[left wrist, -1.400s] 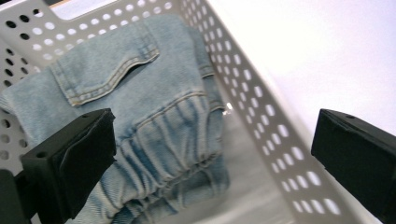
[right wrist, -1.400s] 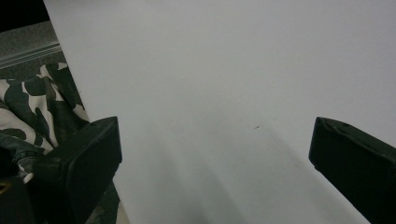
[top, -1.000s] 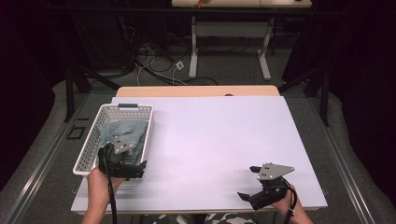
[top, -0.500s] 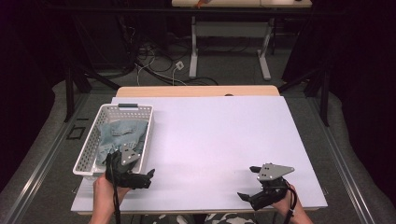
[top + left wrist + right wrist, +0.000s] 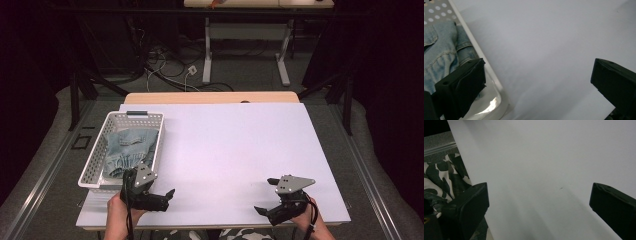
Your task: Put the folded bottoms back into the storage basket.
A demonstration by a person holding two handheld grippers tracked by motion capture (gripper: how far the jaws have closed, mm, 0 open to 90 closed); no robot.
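One piece of denim (image 5: 127, 150) lies crumpled in the white basket (image 5: 95, 162) at the left of the high view, filling most of its floor; in the left gripper view the same denim (image 5: 441, 57) shows at the left edge behind the basket's (image 5: 477, 51) rim. It has not shifted since the earlier frames.

What differs is the left gripper (image 5: 162, 199): a second ago it sat over the basket's near end, and now it is out of the basket, low in the frame just off its near right corner, above the bare white table (image 5: 240, 150). The right gripper (image 5: 270, 210) has stayed at the lower right, near the table's front edge.

Both grippers stand wide open and hold nothing. In the left gripper view the jaws sit far apart, one over the basket's corner, the other over the table (image 5: 544, 45). In the right gripper view the jaws are equally spread over the table's (image 5: 549, 157) edge, with camouflage cloth (image 5: 441, 180) at the left.
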